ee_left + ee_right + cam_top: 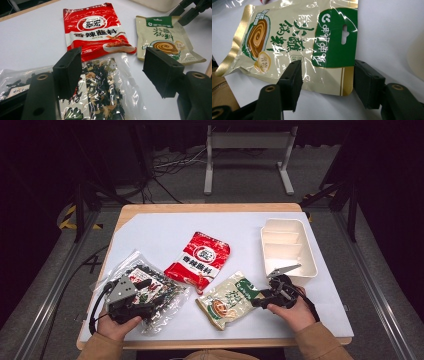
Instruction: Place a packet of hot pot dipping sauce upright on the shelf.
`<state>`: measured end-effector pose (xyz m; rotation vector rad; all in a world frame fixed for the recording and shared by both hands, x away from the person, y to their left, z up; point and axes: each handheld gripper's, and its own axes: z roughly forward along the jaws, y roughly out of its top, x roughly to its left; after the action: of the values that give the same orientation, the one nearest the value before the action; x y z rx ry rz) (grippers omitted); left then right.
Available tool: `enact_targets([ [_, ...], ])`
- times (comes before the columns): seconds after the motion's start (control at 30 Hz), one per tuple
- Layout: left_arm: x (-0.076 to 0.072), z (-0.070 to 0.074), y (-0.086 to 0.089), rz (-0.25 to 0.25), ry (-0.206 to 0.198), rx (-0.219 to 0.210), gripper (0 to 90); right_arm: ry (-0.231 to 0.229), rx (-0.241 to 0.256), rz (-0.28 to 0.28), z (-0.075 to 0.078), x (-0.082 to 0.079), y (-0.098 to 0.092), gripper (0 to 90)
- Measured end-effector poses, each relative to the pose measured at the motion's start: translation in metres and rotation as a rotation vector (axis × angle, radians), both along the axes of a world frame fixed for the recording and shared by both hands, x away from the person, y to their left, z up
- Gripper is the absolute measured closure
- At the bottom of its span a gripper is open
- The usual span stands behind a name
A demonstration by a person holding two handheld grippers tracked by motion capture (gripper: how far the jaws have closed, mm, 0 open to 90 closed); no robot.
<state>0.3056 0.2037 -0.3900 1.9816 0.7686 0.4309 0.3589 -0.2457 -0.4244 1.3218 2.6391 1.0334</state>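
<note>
A clear bag of dark dried bits (150, 287) lies at the front left of the white table cover. My left gripper (150, 301) hovers over it, open, with the bag (105, 92) showing between and below its jaws (113, 60). A beige and green sauce packet (227, 300) lies flat at the front centre. My right gripper (259, 301) is at that packet's green header end, open, one jaw on each side of the packet's (287, 37) corner (327, 67). A red seasoning packet (200, 257) lies in the middle of the table, untouched.
A white divided bin (289, 250) stands at the right, just beyond my right gripper, and its wall (417, 57) is close on that side. The table's front edge runs just behind both hands. My sleeve (222, 90) sits low left in the right gripper view.
</note>
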Motion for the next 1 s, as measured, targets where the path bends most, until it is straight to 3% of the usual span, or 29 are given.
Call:
enact_targets([
  [0.27, 0.0, 0.0, 0.001, 0.001, -0.004, 0.004, 31.8, -0.035, 0.024, 0.005, 0.008, -0.005, 0.003, 52.4],
  [0.43, 0.0, 0.0, 0.0, 0.003, -0.003, 0.002, 31.8, -0.026, 0.116, 0.044, 0.012, -0.006, 0.006, 54.7],
  [0.57, 0.0, 0.0, 0.0, 0.001, -0.004, 0.006, 31.8, -0.006, 0.142, 0.069, 0.01, -0.004, 0.012, 54.2],
  [0.77, 0.0, 0.0, 0.0, 0.001, -0.002, 0.007, 31.8, 0.018, 0.132, 0.09, 0.002, 0.002, 0.023, 55.6],
  [1.0, 0.0, 0.0, 0.0, 0.001, -0.004, 0.004, 31.8, 0.032, 0.056, 0.096, -0.008, 0.008, 0.03, 62.5],
])
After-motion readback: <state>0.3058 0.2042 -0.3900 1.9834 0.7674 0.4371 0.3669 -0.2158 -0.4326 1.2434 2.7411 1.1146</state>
